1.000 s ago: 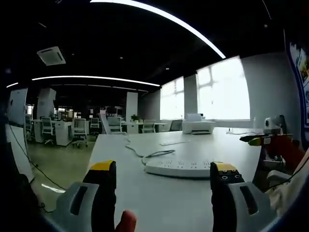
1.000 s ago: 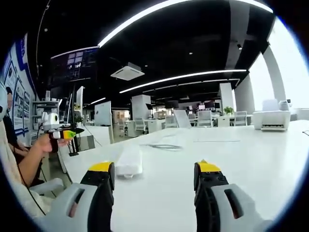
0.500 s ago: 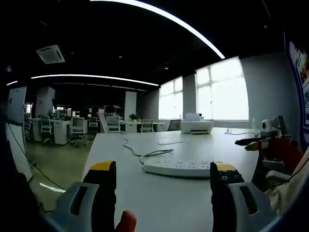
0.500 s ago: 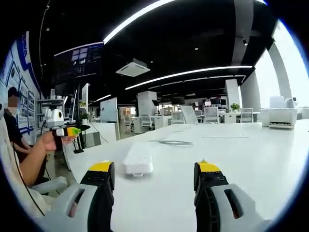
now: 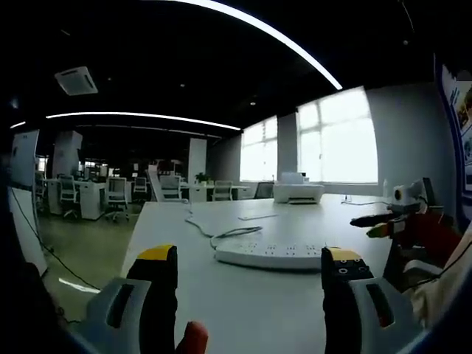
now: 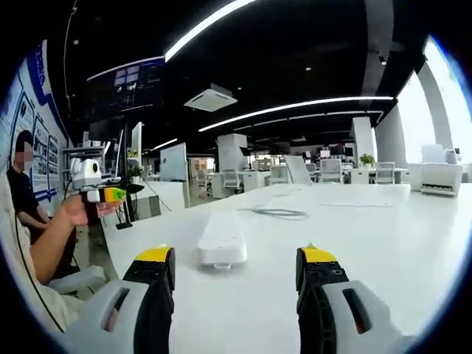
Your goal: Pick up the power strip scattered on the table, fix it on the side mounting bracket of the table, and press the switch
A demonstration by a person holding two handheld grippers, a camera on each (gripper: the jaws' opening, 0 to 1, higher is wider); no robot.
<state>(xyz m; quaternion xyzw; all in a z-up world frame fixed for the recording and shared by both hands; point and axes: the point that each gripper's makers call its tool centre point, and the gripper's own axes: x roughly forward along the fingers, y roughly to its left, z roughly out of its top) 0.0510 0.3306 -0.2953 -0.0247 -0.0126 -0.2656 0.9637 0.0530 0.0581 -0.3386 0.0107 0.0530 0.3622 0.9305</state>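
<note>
Now power strip (image 6: 221,247) sits nearer right tool (image 6: 234,269) than a second ago, centred ahead on tabletop (image 6: 383,243); both tools gape empty, left tool (image 5: 249,269) too; pickup imminent

We see the white power strip (image 5: 271,255) lying flat on the white table (image 5: 243,310), its cable (image 5: 221,234) trailing away.
</note>
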